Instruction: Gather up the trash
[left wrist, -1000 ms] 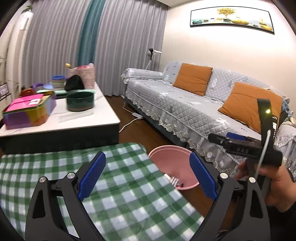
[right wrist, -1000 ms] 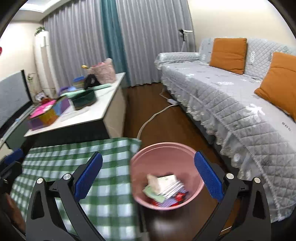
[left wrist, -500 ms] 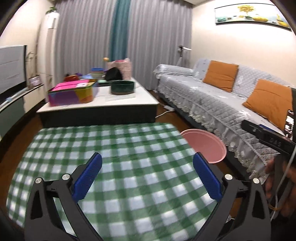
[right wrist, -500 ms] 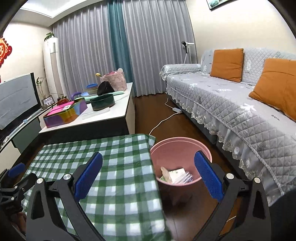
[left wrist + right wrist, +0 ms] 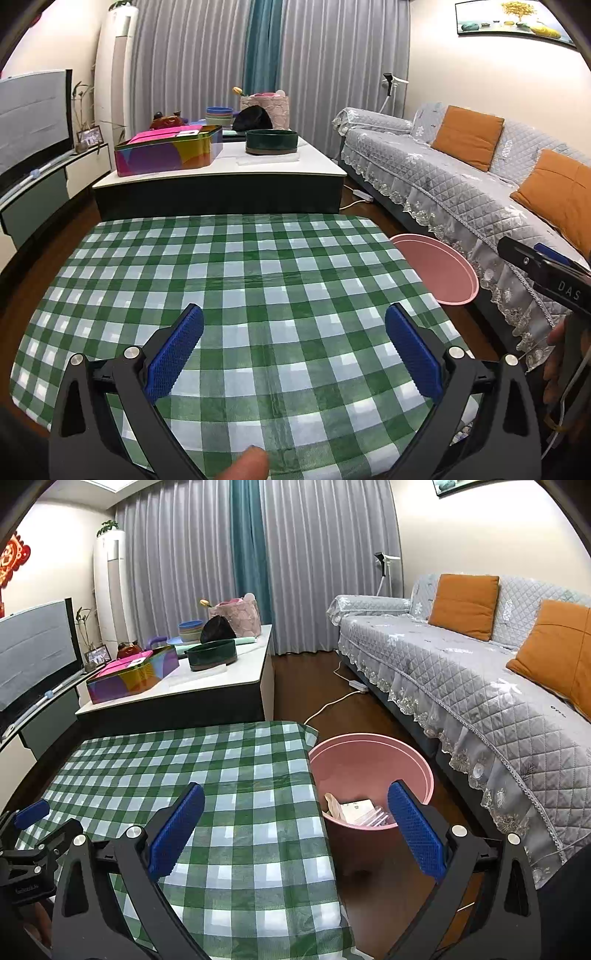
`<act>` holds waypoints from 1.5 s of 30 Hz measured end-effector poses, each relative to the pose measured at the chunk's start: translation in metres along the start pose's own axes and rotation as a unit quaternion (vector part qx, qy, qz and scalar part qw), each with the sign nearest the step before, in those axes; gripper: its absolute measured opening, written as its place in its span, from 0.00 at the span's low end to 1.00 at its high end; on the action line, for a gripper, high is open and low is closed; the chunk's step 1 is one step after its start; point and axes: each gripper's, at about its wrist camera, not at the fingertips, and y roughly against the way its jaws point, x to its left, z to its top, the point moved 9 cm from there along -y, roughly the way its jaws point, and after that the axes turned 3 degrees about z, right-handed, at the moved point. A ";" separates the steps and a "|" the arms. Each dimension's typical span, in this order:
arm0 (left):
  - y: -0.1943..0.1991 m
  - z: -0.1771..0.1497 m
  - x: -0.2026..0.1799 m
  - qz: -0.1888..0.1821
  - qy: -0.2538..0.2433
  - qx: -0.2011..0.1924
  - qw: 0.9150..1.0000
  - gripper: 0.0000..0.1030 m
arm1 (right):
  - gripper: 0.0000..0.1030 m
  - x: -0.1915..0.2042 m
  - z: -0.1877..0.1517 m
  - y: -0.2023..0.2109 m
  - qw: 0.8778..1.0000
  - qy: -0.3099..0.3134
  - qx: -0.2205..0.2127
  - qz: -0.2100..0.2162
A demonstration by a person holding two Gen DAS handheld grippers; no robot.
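A pink bin (image 5: 369,760) stands on the floor to the right of the green checked table (image 5: 229,775); it holds paper and wrapper trash (image 5: 358,812). The bin also shows in the left wrist view (image 5: 436,273), by the table's right edge. My left gripper (image 5: 293,349) is open and empty above the near part of the checked cloth (image 5: 240,277). My right gripper (image 5: 295,829) is open and empty above the table's right edge and the bin. No trash shows on the cloth.
A white coffee table (image 5: 229,166) behind carries a colourful tin (image 5: 168,149), a dark green bowl (image 5: 271,142) and a pink basket (image 5: 266,107). A grey sofa (image 5: 480,686) with orange cushions runs along the right. A TV (image 5: 33,650) stands at the left.
Both grippers have pulled back and up from the bin. The left view has swung left over the table. The right view now shows bin and table from farther away. Both stay open.
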 end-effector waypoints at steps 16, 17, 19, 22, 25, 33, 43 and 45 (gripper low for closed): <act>-0.007 -0.003 0.010 0.026 0.009 0.006 1.000 0.92 | 0.95 0.007 -0.001 -0.003 1.000 0.010 0.001 -0.001; -0.008 -0.003 0.010 0.027 0.009 0.007 1.000 0.92 | 0.95 0.007 -0.001 -0.003 1.000 0.011 0.002 -0.002; -0.009 -0.004 0.010 0.028 0.009 0.008 1.000 0.92 | 0.95 0.007 -0.002 -0.003 1.000 0.012 0.002 -0.002; -0.009 -0.004 0.009 0.029 0.007 0.009 1.000 0.92 | 0.95 0.005 -0.002 -0.004 1.000 0.014 0.002 -0.005; -0.008 -0.004 0.008 0.029 0.004 0.006 1.000 0.92 | 0.95 0.004 -0.002 -0.004 1.000 0.016 0.000 -0.005; -0.006 -0.005 0.008 0.031 0.003 0.006 0.999 0.92 | 0.95 0.004 -0.003 -0.003 1.000 0.018 0.000 -0.005; -0.005 -0.004 0.007 0.031 0.003 0.005 0.999 0.92 | 0.95 0.005 -0.003 -0.003 1.000 0.019 0.001 -0.005; -0.005 -0.004 0.007 0.031 0.002 0.006 0.999 0.92 | 0.95 0.005 -0.003 -0.003 1.000 0.019 0.001 -0.005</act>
